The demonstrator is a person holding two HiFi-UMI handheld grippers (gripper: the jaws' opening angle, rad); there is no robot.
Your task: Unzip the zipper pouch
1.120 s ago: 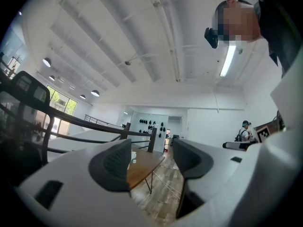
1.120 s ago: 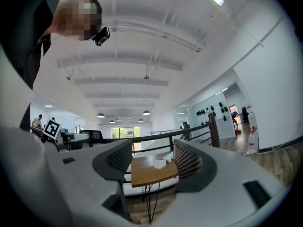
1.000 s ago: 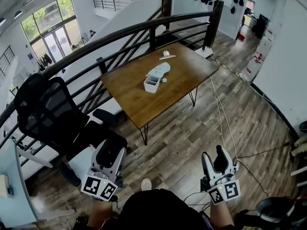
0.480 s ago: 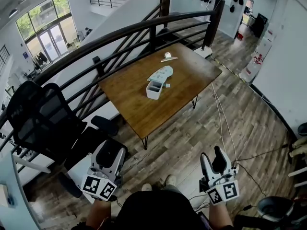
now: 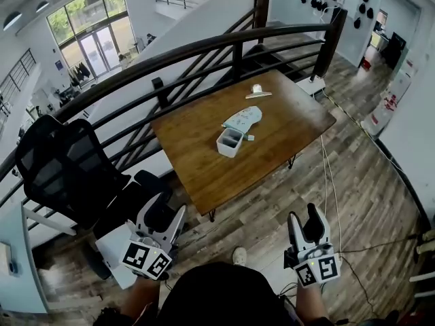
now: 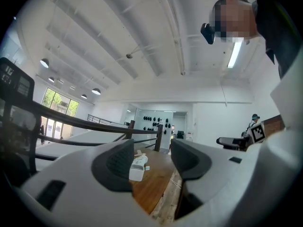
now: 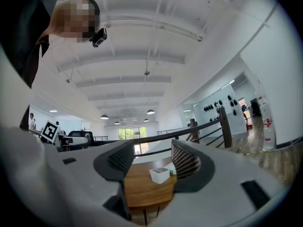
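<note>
the pale zipper pouch [image 5: 242,119] lies flat on the wooden table [image 5: 197,172], just beside a white open box [image 5: 230,142], at its 1 o'clock. both grippers are well apart from the table. the pouch is at 1 o'clock from the left gripper [image 5: 166,212] and 11 o'clock from the right gripper [image 5: 304,224]. both pairs of jaws stand wide, have just been closing slightly, and hold nothing.

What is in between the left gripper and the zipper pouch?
The head view shows it: from the left gripper come plank floor, bare wooden table, then a small white box just before the zipper pouch.
</note>
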